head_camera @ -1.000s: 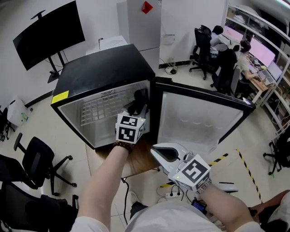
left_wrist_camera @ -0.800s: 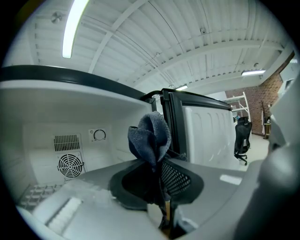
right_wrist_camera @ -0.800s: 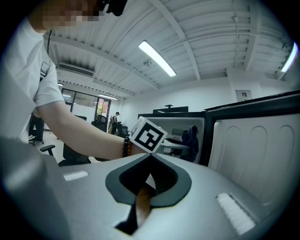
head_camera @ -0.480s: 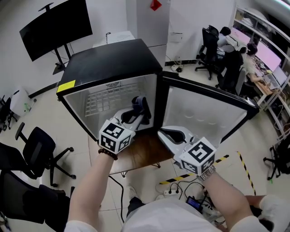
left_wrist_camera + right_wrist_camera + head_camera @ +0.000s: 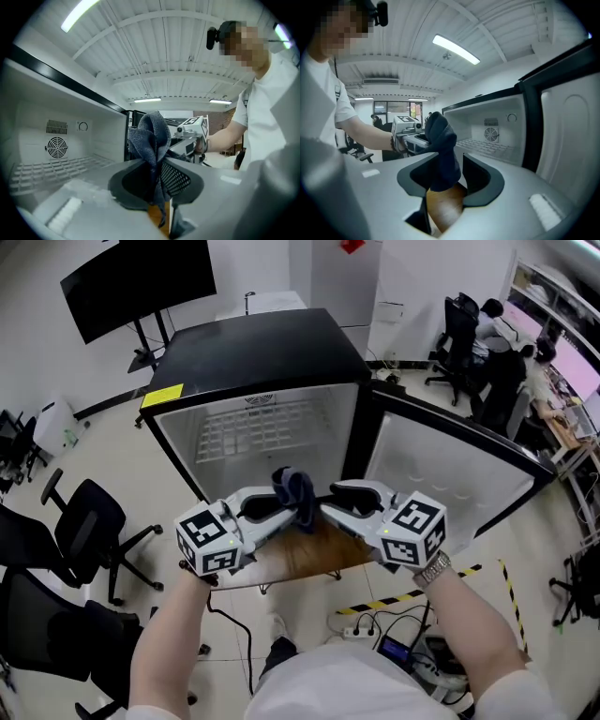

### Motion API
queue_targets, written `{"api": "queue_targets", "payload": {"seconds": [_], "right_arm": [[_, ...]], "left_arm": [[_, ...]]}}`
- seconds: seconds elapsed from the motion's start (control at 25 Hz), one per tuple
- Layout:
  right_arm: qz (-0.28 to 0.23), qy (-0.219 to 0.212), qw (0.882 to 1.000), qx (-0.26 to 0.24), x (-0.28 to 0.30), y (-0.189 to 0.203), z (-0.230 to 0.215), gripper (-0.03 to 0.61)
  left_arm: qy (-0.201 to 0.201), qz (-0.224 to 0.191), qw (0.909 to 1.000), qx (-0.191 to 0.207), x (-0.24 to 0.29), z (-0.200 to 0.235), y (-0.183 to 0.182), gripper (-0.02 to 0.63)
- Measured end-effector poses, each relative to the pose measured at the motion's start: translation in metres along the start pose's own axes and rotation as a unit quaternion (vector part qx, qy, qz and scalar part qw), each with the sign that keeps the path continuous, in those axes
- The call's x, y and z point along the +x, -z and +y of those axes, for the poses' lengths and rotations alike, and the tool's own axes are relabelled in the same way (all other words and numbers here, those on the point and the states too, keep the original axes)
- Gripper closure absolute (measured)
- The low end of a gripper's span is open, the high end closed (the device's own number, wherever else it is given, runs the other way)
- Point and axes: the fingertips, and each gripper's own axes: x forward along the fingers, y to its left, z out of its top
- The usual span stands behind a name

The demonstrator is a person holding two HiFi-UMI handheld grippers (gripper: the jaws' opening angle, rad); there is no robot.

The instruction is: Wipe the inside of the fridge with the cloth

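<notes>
The small black fridge (image 5: 262, 348) stands open on a low wooden table (image 5: 314, 554), its door (image 5: 441, 474) swung out to the right. A wire shelf (image 5: 267, 432) crosses its white inside. In front of the opening, my left gripper (image 5: 286, 509) is shut on a dark blue cloth (image 5: 295, 488), which bunches up above its jaws (image 5: 150, 136). My right gripper (image 5: 330, 504) faces it from the right. Its jaws have just been opening and now stand wide around the hanging cloth (image 5: 440, 140), with a gap at one pad. Each gripper view shows the other gripper behind the cloth.
Black office chairs (image 5: 89, 521) stand on the floor at the left, and a large dark screen (image 5: 136, 282) on a stand is behind the fridge. People sit at desks (image 5: 525, 362) at the back right. Cables and a power strip (image 5: 361, 629) lie under the table beside yellow-black floor tape.
My left gripper has drawn out of the fridge with the cloth and swung to the front. My right gripper moved left up to the cloth and opened its jaws around it.
</notes>
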Motion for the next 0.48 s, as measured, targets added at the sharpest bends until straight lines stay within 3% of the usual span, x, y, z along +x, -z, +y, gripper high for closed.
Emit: {"api": "queue_targets", "payload": {"seconds": [0.24,0.48], "right_arm": [[0.015,-0.108,0.994,0.022,0.031,0.002,0.029,0.382],[0.030,-0.202,0.979,0.020,0.053,-0.001,0.061,0.368]], "left_arm": [[0.021,0.000,0.9993,-0.032,-0.030,-0.009,0.005,0.534],[0.046,0.006,0.9975,-0.054,-0.049,-0.012,0.012,0.534]]}}
